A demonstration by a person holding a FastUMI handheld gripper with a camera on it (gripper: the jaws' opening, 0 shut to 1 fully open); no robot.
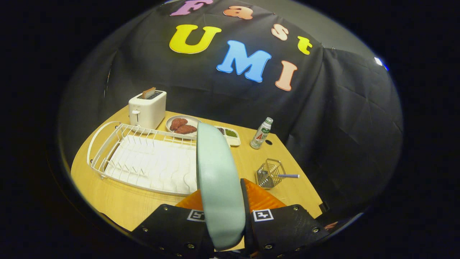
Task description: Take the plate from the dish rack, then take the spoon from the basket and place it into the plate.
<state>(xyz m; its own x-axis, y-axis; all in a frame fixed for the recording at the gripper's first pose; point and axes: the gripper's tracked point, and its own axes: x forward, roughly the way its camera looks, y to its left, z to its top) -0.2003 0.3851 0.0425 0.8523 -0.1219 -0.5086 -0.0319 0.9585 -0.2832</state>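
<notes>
The tool (pixel 224 216) grips the pale green plate (pixel 217 180) edge-on between both fingers, above the white dish rack (pixel 143 162); the spoon (pixel 287 176) lies in the wire basket (pixel 269 174) ahead.

One pale green plate (pixel 219 187) stands at lower centre, one white dish rack (pixel 143 162) at left, one toaster (pixel 147 108) upper left, one bottle (pixel 261 133) and one wire basket (pixel 269 174) holding one spoon (pixel 288 176) at right. Two meat patties (pixel 182 126) lie on one white dish (pixel 170 124).

Pale green plate (pixel 217 180); white dish rack (pixel 143 160); orange ridged fingers (pixel 260 198); blue-white striped spoon (pixel 288 176) handle; silver wire basket (pixel 269 173).
</notes>
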